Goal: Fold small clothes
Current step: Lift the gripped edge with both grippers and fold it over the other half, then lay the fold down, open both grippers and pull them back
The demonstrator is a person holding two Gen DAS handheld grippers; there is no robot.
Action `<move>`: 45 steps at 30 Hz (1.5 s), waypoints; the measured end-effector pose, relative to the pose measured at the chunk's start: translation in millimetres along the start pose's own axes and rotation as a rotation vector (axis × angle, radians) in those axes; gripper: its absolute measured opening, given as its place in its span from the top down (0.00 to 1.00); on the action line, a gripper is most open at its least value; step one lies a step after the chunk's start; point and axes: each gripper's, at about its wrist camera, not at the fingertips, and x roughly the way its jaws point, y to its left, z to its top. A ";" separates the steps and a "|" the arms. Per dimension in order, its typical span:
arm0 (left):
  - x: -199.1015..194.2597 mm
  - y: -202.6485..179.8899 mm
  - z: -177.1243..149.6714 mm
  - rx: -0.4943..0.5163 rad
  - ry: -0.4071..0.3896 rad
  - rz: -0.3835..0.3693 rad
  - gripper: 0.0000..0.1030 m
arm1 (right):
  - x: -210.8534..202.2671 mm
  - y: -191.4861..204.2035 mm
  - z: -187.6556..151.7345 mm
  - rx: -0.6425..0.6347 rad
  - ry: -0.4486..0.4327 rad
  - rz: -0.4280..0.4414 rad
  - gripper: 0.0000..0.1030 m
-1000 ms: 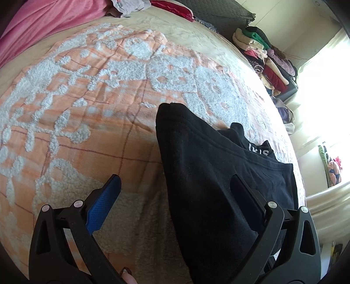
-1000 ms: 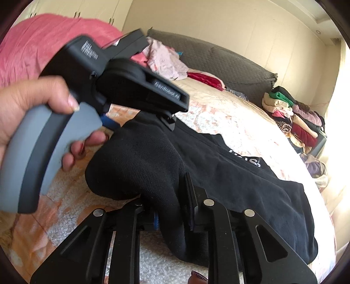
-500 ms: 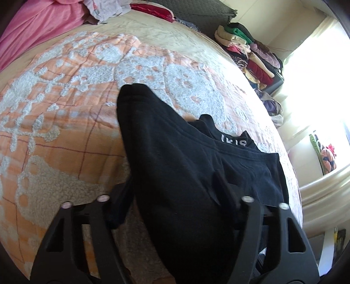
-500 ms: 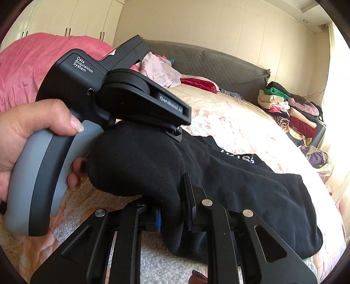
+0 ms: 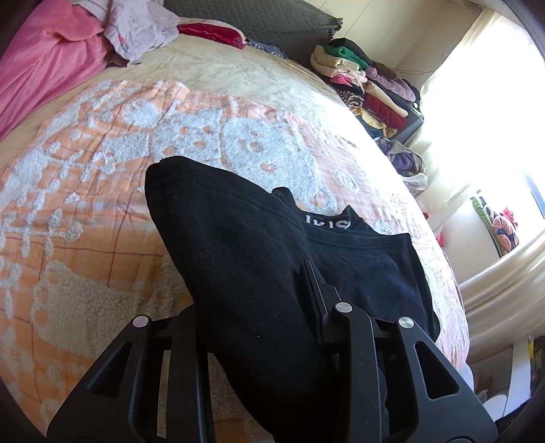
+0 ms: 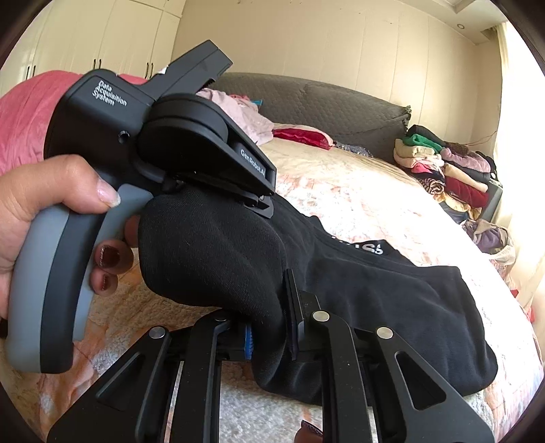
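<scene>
A small black garment with white lettering on its waistband [image 5: 327,225] lies on the orange and white patterned blanket [image 5: 85,204]. Its near part is lifted off the bed. My left gripper [image 5: 255,306] is shut on the raised black garment [image 5: 238,255], and the cloth hides its fingertips. My right gripper [image 6: 269,327] is shut on the same black garment [image 6: 374,289] at its near fold. In the right wrist view the left gripper's body [image 6: 163,153], held by a hand, sits above the raised cloth.
A pink duvet [image 5: 44,68] and loose pale clothes [image 5: 136,30] lie at the head of the bed, by a grey headboard [image 6: 340,105]. A stack of folded clothes [image 5: 361,78] stands at the far right. A bright window is on the right.
My left gripper was open over the garment, then closed on it and lifted the cloth. My right gripper has kept its grip and both have risen a little.
</scene>
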 end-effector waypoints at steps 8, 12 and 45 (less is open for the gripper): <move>-6.2 -38.7 8.7 0.047 -0.017 -0.014 0.77 | -22.3 -19.5 0.5 0.070 -0.039 -0.030 0.88; -0.9 -68.2 14.0 0.085 -0.014 -0.016 0.77 | -32.4 -37.6 -0.6 0.129 -0.051 -0.037 0.88; 116.0 -223.1 -15.3 0.259 0.175 -0.029 0.56 | -41.6 -186.4 -103.6 0.823 0.057 0.079 0.88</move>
